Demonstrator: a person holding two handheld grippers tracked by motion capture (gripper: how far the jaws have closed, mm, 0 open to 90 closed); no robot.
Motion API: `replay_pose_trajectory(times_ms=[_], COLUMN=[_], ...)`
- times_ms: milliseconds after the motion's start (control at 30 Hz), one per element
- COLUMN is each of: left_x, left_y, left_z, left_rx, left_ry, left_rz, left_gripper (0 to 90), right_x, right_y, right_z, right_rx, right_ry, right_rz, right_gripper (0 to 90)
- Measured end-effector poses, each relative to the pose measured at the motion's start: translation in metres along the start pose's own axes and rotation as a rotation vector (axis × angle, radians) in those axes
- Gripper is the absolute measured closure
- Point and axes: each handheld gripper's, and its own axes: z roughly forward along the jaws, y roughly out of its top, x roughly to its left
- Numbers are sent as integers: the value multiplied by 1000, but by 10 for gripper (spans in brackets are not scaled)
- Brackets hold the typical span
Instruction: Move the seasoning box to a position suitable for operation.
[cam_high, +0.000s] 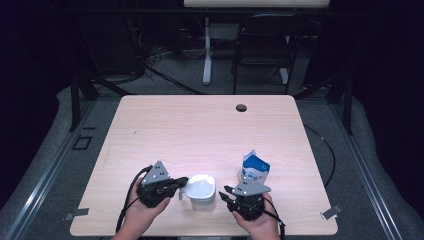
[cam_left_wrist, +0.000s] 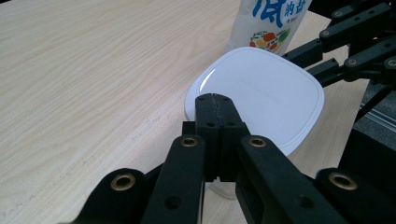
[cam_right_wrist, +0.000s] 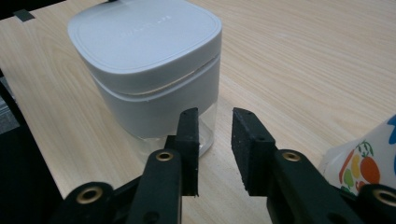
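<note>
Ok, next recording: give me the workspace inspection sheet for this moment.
Surface: light wooden table, bare except near the front edge; a dark round hole near the far edge.
Job's things: white lidded container, upright, lid on; blue and white pouch standing behind and to its right.
Clutter: nothing seen.
Grippers: left gripper shut, its tips over the container's lid edge; right gripper open, nothing between its jaws, pointed at the container's lower side.
Cables: one trails from the left gripper.
Surroundings: dark room, a folding chair and a white table leg beyond the table.
</note>
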Motion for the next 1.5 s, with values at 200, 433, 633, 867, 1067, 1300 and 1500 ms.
replay_pose_trajectory(times_ms=[200, 433, 633, 867, 1067, 1300, 1500], left_x=[1, 1, 1, 1, 1, 6, 16], left_y=[-1, -1, -1, -3, -4, -12, -36], left_z=[-1, -1, -1, -1, -1, -12, -17], left_rx=[8, 3, 2, -10, -21, -37, -14], left_ry=[4, 0, 1, 1, -2, 0, 4], left_rz=[1, -4, -5, -3, -5, -8, -42], left_gripper=[900, 900, 900, 900, 868, 843, 843], right_x=[4, 12, 16, 17, 17, 18, 18], right_y=[3, 8, 9, 10, 10, 10, 10], right_z=[-3, -5, -3, -3, -3, -2, -2], right_rx=[-24, -44, -43, -43, -44, -52, -50], right_ry=[12, 35, 43, 43, 43, 30, 28], right_rz=[-23, -69, -79, -77, -72, -72, -62], right_gripper=[870, 900, 900, 900, 900, 900, 900])
